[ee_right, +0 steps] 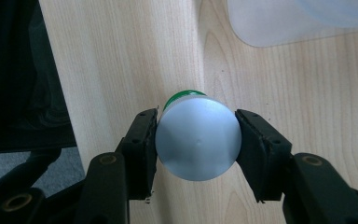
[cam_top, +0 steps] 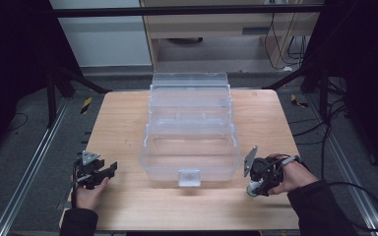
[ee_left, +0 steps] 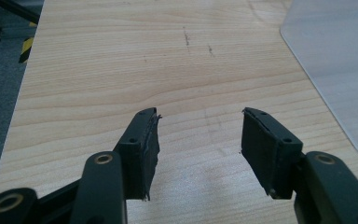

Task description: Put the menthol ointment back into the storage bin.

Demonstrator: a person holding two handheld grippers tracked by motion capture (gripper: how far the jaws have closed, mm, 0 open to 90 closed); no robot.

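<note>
A clear plastic box (cam_top: 189, 132) with its lid open stands in the middle of the wooden table (cam_top: 123, 118). My right gripper (ee_right: 196, 135) is shut on a small white-capped green bottle (ee_right: 198, 138), its cap facing the camera; in the high view that bottle (cam_top: 252, 189) is near the table's front right, right of the box. My left gripper (ee_left: 200, 135) is open, nothing between its jaws, low over bare wood at the front left (cam_top: 109, 169). A corner of the box (ee_left: 340, 65) lies to its right.
The box has a front latch (cam_top: 189, 177) facing me. Bare wood lies left and right of the box and along the front edge. Dark floor, metal rails (cam_top: 34, 157) and cables (cam_top: 325, 128) surround the table.
</note>
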